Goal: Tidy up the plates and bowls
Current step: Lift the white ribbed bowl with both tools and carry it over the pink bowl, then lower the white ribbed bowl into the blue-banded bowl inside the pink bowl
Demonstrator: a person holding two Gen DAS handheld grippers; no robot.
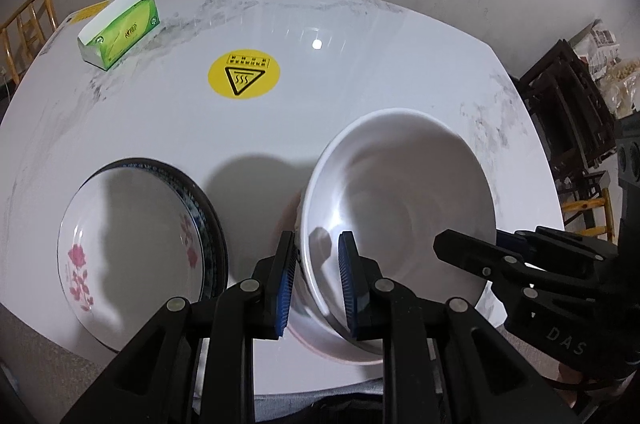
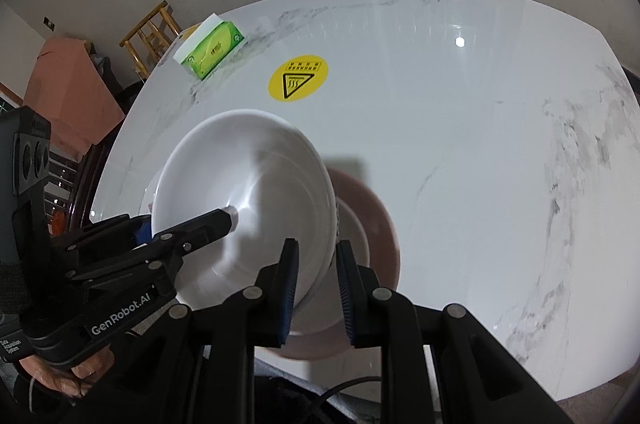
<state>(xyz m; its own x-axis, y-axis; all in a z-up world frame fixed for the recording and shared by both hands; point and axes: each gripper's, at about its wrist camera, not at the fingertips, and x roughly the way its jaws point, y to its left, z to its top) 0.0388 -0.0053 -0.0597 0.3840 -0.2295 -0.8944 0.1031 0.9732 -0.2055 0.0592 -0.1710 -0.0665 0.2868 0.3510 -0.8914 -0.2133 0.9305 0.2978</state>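
White bowl (image 1: 400, 208): one. Floral plate (image 1: 132, 244): one, atop dark-rimmed plate (image 1: 214, 220): one. Tissue box (image 1: 120, 32): one. Yellow sticker (image 1: 243, 70): one. Grippers: two.

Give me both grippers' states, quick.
Left gripper: closed on the white bowl's rim.
Right gripper: closed on the same bowl's opposite rim.
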